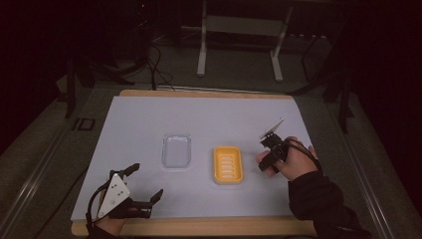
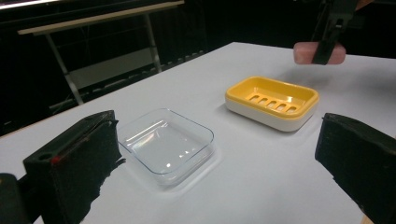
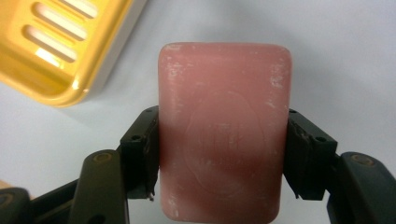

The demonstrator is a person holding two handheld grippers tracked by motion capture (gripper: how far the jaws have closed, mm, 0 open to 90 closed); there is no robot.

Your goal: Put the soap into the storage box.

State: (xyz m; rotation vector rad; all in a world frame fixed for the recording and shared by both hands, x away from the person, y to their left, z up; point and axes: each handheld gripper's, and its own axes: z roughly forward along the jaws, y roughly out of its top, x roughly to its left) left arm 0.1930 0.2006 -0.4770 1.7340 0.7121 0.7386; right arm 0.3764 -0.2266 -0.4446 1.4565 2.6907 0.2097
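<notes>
Right tongs [image 3: 223, 154] clamp pink soap [image 3: 224, 130] — beside yellow dish [image 3: 56, 46]

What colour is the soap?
Pink. The soap shows best in the right gripper view, held by the right gripper.

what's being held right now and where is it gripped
The right gripper holds the pink soap bar by its two long sides. The left gripper holds nothing.

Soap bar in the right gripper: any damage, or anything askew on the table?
Nothing stands out. The pink soap bar shows only whitish scuffs, held squarely in the right gripper. The yellow soap dish and clear lid sit flat, apart.
</notes>
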